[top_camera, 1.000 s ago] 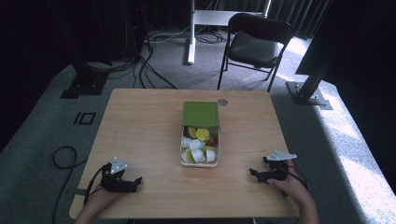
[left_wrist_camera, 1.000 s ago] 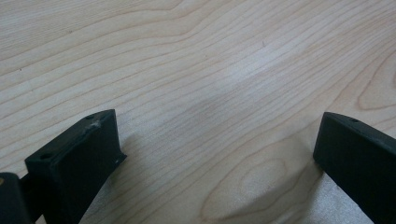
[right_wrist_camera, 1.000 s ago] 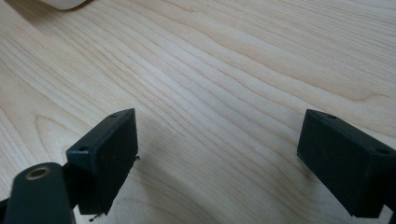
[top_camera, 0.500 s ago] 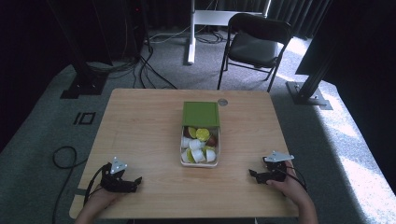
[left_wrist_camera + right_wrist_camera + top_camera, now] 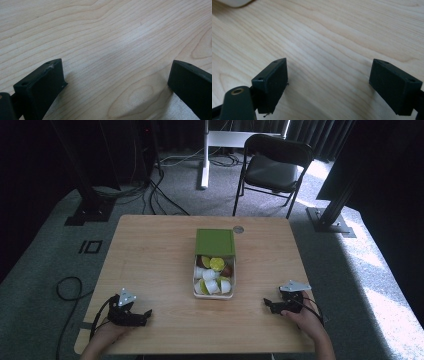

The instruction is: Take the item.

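Wooden table (image 5: 150, 255), food-filled lunch box (image 5: 214, 276), green lid (image 5: 215, 242)

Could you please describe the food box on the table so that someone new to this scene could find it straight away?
Start at the wooden table in front of the black folding chair. Near its middle sits a white rectangular box of yellow, green and white food pieces. Its green lid covers the far half; a small round disc lies beyond it.

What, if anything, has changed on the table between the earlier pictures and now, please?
The right gripper has edged slightly toward the near edge of the table, its jaws closing a little on nothing. The left gripper, the box and its green lid stayed put.
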A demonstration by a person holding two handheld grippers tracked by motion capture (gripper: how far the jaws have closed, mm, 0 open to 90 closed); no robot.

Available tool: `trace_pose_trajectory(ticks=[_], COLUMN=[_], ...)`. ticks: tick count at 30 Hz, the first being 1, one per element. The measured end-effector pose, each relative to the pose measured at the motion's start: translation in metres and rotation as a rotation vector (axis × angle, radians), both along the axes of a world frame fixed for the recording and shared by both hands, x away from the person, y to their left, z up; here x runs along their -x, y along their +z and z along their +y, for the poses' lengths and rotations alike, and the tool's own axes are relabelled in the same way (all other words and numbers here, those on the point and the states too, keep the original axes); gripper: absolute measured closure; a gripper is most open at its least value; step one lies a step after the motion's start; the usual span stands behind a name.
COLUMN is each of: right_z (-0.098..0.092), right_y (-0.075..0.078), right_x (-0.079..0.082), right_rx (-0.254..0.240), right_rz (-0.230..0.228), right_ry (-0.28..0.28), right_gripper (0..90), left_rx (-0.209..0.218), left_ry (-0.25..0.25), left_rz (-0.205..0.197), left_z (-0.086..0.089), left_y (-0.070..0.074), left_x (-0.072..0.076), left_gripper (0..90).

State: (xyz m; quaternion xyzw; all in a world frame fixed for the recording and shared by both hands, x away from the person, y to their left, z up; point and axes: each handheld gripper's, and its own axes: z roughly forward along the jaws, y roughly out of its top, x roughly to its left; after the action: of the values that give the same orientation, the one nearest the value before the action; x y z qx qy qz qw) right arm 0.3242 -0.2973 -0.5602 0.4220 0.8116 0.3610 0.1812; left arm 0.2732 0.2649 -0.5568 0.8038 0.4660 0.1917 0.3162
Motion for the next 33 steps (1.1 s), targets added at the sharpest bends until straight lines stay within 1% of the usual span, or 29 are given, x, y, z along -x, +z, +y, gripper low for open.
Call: trace_pose_trajectory(ticks=[5, 8, 9, 10, 12, 13, 15, 17, 25, 26, 28, 30, 32, 33], right_z=[0.004, 0.006, 0.006, 0.009, 0.009, 0.012, 0.015, 0.018, 0.028, 0.030, 0.033, 0.036, 0.038, 0.040], right_y=[0.006, 0.013, 0.013, 0.018, 0.019, 0.024, 0.028, 0.032, 0.050, 0.053, 0.058, 0.062, 0.067, 0.070], right_x=[-0.002, -0.002, -0.002, -0.003, -0.004, -0.004, -0.005, -0.005, -0.006, -0.006, -0.006, -0.006, -0.007, -0.008], right_rx=[-0.005, -0.021, -0.021, -0.043, -0.046, -0.058, -0.067, -0.078, -0.100, -0.108, -0.118, -0.142, -0.154, -0.158], right_rz=[-0.025, -0.036, -0.036, -0.044, -0.049, -0.052, -0.065, -0.066, -0.106, -0.104, -0.119, -0.125, -0.134, -0.139], right_ry=[-0.002, -0.008, -0.008, -0.009, -0.007, -0.006, 0.004, 0.002, 0.018, 0.020, 0.026, 0.021, 0.020, 0.021], right_gripper=[15.2, 15.2, 15.2, 15.2, 15.2, 15.2, 15.2, 15.2, 15.2, 15.2, 15.2, 15.2, 18.3, 18.3], left_rx=[0.000, 0.000, 0.000, 0.000, 0.000, 0.000, 0.000, 0.000, 0.000, -0.001, -0.002, -0.001, -0.001, -0.001], left_ry=[0.000, 0.000, 0.000, 0.000, 0.000, 0.000, 0.000, 0.001, 0.000, 0.000, -0.002, -0.001, -0.001, -0.001], left_rz=[0.000, 0.000, 0.000, 0.000, 0.000, 0.000, 0.000, 0.000, 0.000, 0.000, 0.001, 0.000, 0.000, 0.000], left_z=[0.000, 0.000, 0.000, 0.000, 0.000, 0.000, 0.000, 0.000, 0.000, 0.000, 0.000, 0.000, 0.000, 0.000], left_y=[0.000, 0.000, 0.000, 0.000, 0.000, 0.000, 0.000, 0.000, 0.000, 0.000, 0.000, 0.000, 0.000, 0.000], left_x=[0.000, 0.000, 0.000, 0.000, 0.000, 0.000, 0.000, 0.000, 0.000, 0.000, 0.000, 0.000, 0.000, 0.000], left_gripper=[1.6, 1.6, 1.6, 1.6, 1.6, 1.6, 1.6, 1.6, 1.6, 1.6, 1.6, 1.6, 1.6, 1.6])
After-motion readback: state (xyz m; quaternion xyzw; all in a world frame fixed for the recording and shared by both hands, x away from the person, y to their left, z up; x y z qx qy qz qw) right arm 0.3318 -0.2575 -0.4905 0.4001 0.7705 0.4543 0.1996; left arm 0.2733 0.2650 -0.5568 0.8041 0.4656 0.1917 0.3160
